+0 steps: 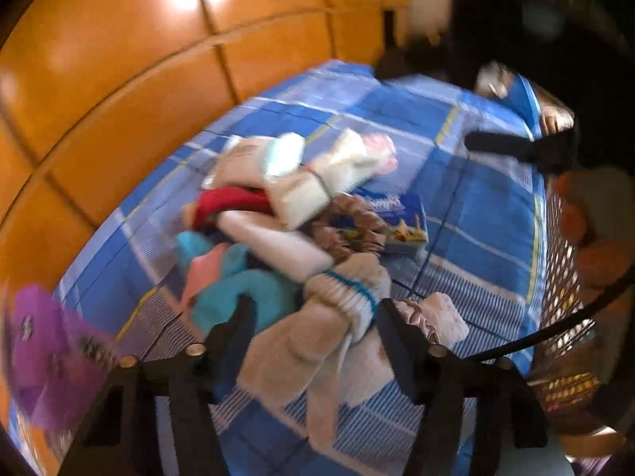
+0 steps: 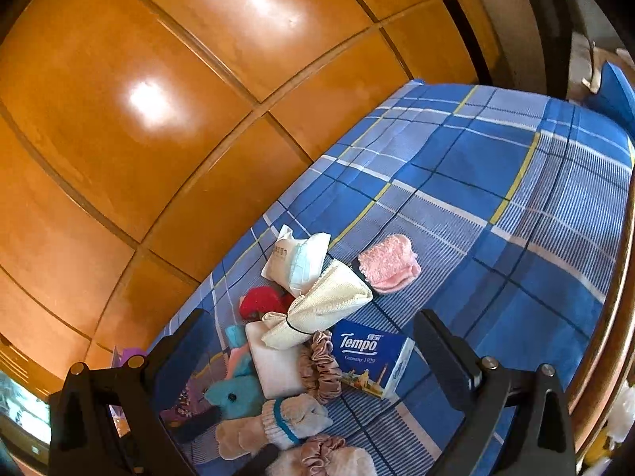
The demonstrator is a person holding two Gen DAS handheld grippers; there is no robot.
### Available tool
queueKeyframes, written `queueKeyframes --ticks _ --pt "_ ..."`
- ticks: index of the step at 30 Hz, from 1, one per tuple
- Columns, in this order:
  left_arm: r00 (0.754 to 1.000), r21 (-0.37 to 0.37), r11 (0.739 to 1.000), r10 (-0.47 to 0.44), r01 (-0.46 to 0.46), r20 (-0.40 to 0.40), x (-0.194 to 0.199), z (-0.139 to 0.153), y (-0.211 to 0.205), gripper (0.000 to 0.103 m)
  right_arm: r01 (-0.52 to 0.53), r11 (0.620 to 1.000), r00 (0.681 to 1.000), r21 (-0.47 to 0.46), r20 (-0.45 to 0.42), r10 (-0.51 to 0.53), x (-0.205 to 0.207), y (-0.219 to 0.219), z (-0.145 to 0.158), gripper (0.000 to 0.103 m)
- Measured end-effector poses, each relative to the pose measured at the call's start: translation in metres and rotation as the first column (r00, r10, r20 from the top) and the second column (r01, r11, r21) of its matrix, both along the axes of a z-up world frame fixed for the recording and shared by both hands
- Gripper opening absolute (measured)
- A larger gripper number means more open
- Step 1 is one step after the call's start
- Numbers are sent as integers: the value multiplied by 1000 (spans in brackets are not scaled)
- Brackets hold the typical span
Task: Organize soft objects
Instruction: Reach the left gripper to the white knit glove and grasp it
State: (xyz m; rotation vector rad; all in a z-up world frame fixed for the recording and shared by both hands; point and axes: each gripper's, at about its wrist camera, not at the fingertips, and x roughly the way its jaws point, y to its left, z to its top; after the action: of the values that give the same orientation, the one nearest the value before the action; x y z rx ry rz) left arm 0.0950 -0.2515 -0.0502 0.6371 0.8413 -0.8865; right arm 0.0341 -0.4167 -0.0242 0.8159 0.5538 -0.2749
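Beneath everything you have the blue plaid bedsheet [image 2: 496, 182], a woven check of blue squares with white and yellow lines, running up against glossy orange wooden cabinet panels [image 2: 166, 79]. At the right edge of your left wrist view stands a dark mesh basket [image 1: 555, 277] with orange and pale soft shapes inside it, too blurred to identify. Your left gripper [image 1: 313, 313] is spread wide, its black fingers on either side of a beige knitted sock with a teal band at the ribbed cuff [image 1: 341, 297]; the blur leaves it unclear whether the fingers touch it. Your right gripper [image 2: 313, 341] is also spread wide and holds nothing, hanging above the pile of soft things heaped near the middle of the sheet. In that pile, a cream woven cloth roll tied with a dark elastic band [image 2: 325, 309] lies tilted across a flat white rectangular pad [image 2: 278, 365]. Just beside it sits a blue Tempo tissue pack [image 2: 373, 361], boxy and printed, touching a brown satin scrunchie [image 2: 321, 365] with gathered folds. A teal plush toy with a dark button eye [image 2: 238, 396] lies next to the sock. Farther back rest a white soft tissue packet [image 2: 295, 258], a fluffy pink folded cloth [image 2: 389, 263] and a red fuzzy item [image 2: 262, 301]. A purple printed packet [image 1: 47, 353] shows at the left edge.
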Motion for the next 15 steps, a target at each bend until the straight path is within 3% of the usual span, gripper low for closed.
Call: queueKeyframes --ticks 3,5,10,15 --pt "999 51 998 -28 29 -15 5 -18 -13 54 0 1000 1000 13 0 0 0 -2 -1 103" --pt "999 40 999 -26 28 -42 9 -25 -17 44 0 1000 1000 10 -3 0 0 -2 -1 103" --pt "989 -83 996 29 -41 -144 14 -17 5 34 -14 1000 1000 20 -12 14 3 -1 -3 102" --pt "964 -196 965 126 -174 -233 17 -3 51 34 -85 996 993 25 -85 87 16 3 -7 101"
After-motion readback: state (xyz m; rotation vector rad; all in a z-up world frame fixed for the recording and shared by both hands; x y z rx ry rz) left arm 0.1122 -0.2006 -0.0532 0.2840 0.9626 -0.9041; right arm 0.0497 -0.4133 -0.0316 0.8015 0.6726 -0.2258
